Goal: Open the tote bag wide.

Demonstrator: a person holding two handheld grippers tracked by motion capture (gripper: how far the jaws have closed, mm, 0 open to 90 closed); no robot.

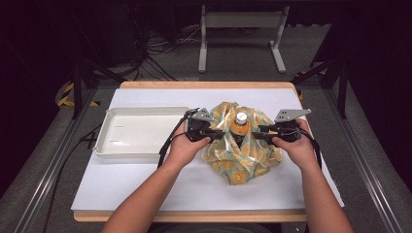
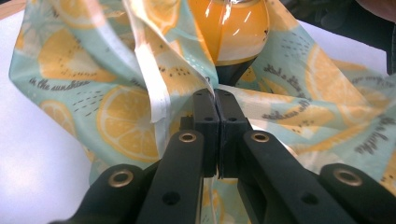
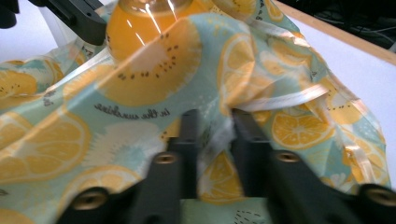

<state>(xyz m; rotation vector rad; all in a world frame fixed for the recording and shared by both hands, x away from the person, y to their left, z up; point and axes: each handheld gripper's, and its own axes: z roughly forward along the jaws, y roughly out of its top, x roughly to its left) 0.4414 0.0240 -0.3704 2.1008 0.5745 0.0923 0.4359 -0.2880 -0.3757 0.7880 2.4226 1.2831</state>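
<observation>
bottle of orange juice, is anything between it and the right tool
Yes: the mint-green lemon-print cloth is draped up against the orange-filled bottle with the white cap, covering its side toward the right tool, whose jaws stand slightly apart around a fold of that cloth.

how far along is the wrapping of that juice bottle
Early to midway, I'd judge. Done: the bottle stands on the lemon-print cloth, fabric gathered around its base. In hand: the left hand-held gripper is shut on a cloth fold; the right hand-held gripper straddles another. Left: the cap remains uncovered, and the tray unused.
</observation>
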